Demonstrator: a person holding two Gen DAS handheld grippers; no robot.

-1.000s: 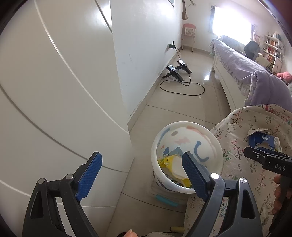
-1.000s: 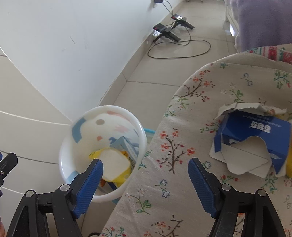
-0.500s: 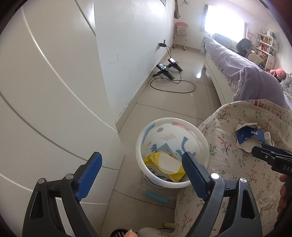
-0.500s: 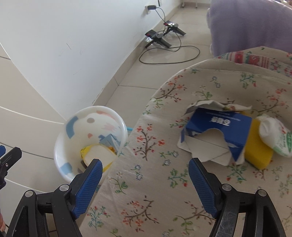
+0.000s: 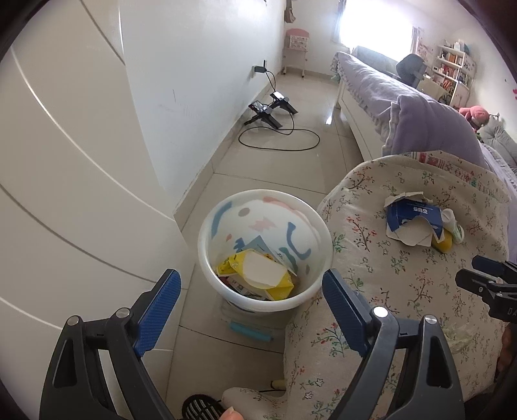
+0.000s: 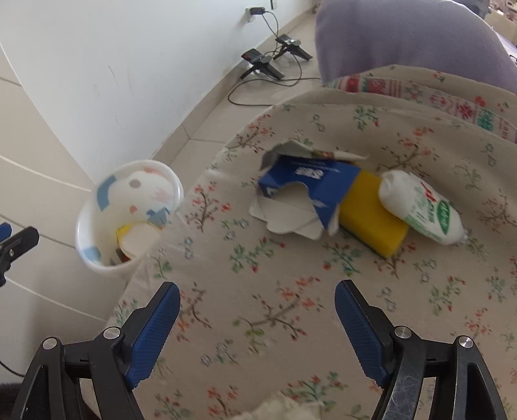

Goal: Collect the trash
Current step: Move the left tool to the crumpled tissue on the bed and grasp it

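On the floral cover (image 6: pixel 274 290): yellow block (image 6: pixel 371 210) half-hidden under torn blue carton (image 6: pixel 303 187) | both grippers wide, empty

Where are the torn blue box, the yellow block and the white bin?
torn blue box (image 6: pixel 323 181), right wrist view, blue top face
yellow block (image 6: pixel 371 213), right wrist view, top face
white bin (image 5: pixel 206 239), left wrist view, left rim

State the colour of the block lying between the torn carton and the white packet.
Yellow block, clearest in the right wrist view.

Bright window (image 5: pixel 371 29) glare, fisheye-bent edges, slight motion blur.
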